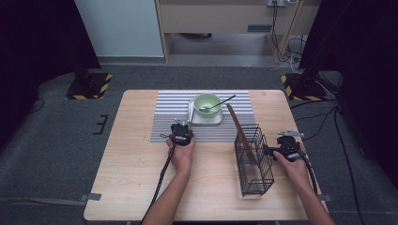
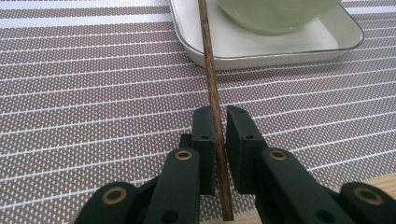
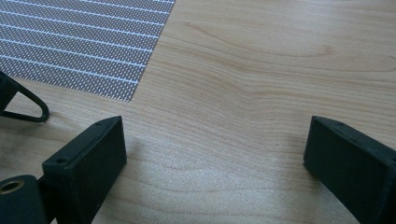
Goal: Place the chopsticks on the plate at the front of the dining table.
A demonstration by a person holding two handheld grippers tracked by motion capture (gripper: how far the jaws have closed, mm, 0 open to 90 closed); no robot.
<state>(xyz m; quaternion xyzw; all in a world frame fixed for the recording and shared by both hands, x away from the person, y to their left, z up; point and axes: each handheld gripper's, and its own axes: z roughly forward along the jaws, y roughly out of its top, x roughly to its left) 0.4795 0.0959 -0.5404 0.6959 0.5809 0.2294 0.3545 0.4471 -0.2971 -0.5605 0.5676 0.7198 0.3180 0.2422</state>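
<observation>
Nearest the person, on the wooden surface (image 1: pixel 136 178), two forearms reach forward, each hand carrying a gripper. Right of the striped placemat (image 1: pixel 169 117), a black wire basket (image 1: pixel 253 161) stands with a brown wooden utensil (image 1: pixel 240 131) leaning out of it toward the mat. Just right of that basket, the right gripper (image 1: pixel 272 151) points at its side; in the right gripper view its jaws stand wide apart over bare wood, holding nothing. At the placemat's near edge, the left gripper (image 2: pixel 220 140) has its jaws almost closed around a thin brown wooden stick (image 2: pixel 210 74), which runs between the pads; whether they press on it is unclear. Farther along, the stick's far part crosses the rim of a white tray (image 2: pixel 261 58) lying on the placemat. A pale green bowl (image 1: pixel 207 103) sits on that tray, a spoon (image 1: pixel 218 105) resting inside.
</observation>
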